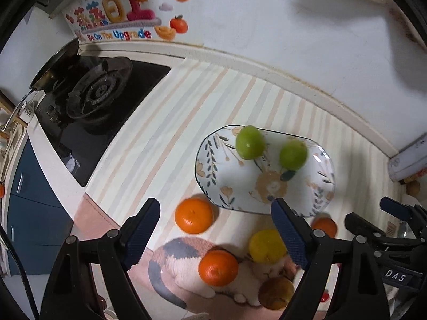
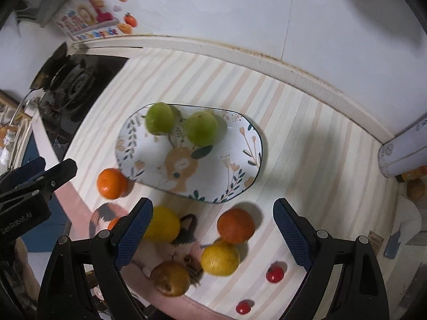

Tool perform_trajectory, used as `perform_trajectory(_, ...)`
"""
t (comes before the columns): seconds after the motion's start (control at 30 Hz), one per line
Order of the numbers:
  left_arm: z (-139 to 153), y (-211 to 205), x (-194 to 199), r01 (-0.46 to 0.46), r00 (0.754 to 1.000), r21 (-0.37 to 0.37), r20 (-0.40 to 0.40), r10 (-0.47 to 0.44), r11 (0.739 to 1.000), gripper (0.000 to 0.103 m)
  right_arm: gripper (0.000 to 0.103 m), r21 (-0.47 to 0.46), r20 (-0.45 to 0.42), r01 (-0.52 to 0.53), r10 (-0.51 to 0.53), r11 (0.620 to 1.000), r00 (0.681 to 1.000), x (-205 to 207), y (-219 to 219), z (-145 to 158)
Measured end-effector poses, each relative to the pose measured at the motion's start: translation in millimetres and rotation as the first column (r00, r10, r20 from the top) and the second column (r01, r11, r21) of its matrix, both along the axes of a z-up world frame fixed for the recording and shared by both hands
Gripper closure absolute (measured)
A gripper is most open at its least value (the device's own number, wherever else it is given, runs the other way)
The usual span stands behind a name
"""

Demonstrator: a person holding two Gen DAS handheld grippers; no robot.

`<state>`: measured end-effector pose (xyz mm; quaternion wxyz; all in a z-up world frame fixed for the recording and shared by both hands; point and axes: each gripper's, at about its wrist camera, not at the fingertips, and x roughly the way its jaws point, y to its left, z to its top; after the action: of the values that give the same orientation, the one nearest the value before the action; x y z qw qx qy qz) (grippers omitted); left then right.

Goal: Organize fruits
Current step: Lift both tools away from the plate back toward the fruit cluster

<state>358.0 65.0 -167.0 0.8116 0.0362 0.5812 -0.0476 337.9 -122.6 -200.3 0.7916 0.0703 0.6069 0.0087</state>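
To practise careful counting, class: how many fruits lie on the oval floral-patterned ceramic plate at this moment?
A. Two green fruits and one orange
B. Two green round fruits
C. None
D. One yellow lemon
B: only two green round fruits sit on the oval floral-patterned ceramic plate; the orange round fruits and yellow round fruits rest on the striped cloth outside its rim.
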Motion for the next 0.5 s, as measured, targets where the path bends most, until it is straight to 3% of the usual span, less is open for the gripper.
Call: perform_trajectory(0.5, 59.9, 0.1, -71.3, 0.013, 0.993, -0.038, 0.114, -0.009, 0.999, 0.018, 0.009, 0.031, 0.133, -0.039, 0.035, 0.999, 0.991, -80.2, 2.8, 76.6)
